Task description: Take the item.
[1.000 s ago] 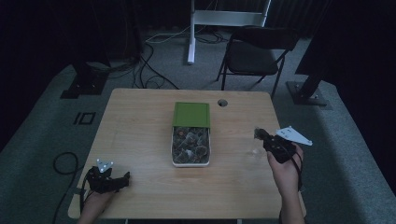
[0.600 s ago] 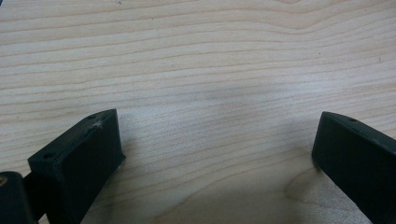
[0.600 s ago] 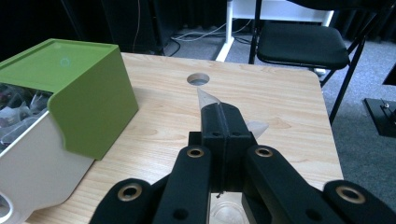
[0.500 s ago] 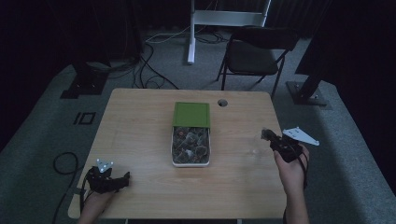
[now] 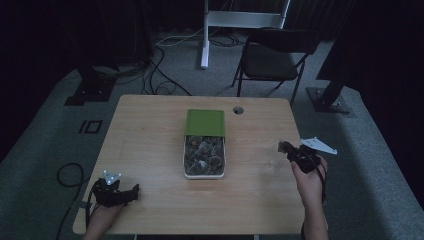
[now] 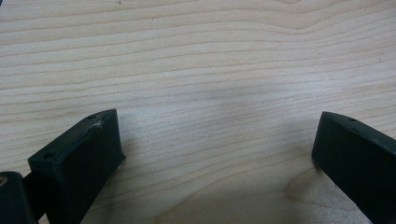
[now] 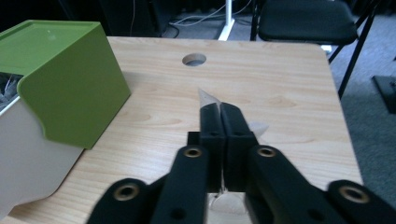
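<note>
Clear plastic, a small see-through packet (image 7: 208, 100), is pinched between the jaws of the right gripper (image 7: 221, 110); its pointed tip sticks out past the jaw tips and another corner shows to their right. The jaws are pressed nearly together on it, though they have just eased open a touch. In the high view this right gripper (image 5: 287, 148) hovers over the right side of the wooden table (image 5: 150, 130), well to the right of the box. Compared with a second ago, the hand has shifted toward the table's right edge and a little lower.

The white box (image 5: 203, 159) sits mid-table, full of similar small packets, its green lid (image 5: 205, 123) slid back over the far end. In the right gripper view the green lid (image 7: 56, 74) looms at the left, with a round hole (image 7: 194, 59) in the tabletop beyond.

The left gripper (image 5: 125, 194) rests at the near left corner, where it was before, jaws spread wide over bare wood with nothing between them
</note>
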Available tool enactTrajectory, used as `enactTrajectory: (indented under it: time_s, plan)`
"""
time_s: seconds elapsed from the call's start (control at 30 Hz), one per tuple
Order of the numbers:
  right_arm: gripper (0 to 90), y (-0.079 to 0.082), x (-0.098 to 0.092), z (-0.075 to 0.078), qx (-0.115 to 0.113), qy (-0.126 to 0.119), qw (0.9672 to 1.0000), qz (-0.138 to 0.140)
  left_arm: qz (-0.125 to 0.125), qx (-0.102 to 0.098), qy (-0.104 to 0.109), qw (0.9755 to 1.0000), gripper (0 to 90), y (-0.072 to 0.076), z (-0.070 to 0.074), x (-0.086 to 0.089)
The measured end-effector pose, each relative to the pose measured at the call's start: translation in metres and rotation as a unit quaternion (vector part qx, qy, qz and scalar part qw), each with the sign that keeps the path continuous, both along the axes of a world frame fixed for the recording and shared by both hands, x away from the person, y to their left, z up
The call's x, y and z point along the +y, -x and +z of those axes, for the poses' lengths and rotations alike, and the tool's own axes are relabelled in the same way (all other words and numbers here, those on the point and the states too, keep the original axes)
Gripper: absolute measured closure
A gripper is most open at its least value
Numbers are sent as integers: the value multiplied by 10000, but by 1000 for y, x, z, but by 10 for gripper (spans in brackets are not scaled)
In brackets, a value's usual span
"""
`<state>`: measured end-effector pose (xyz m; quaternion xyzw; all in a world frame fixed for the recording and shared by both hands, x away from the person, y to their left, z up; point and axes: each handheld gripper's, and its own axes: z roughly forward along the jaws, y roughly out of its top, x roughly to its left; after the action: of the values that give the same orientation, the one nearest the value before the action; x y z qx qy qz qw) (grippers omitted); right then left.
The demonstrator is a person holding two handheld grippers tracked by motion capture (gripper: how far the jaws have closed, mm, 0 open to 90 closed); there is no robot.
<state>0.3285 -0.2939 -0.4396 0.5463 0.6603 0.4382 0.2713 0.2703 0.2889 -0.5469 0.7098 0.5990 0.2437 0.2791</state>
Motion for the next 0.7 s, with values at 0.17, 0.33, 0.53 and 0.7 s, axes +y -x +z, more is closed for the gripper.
enactTrajectory:
  time_s: [0.17,0.33,0.53,0.7]
  plan:
    - [847,1,-1,4,-57,-63,10000,18,9,-2,4,10000,22,0,0,0]
    - [836,6,0,13,-184,-58,9998,86,8,-1,5,10000,22,0,0,0]
    - [828,10,7,20,-242,-6,9993,270,10,2,4,10000,22,0,0,0]
    - [808,13,15,21,-265,-20,9987,437,10,1,5,10000,22,0,0,0]
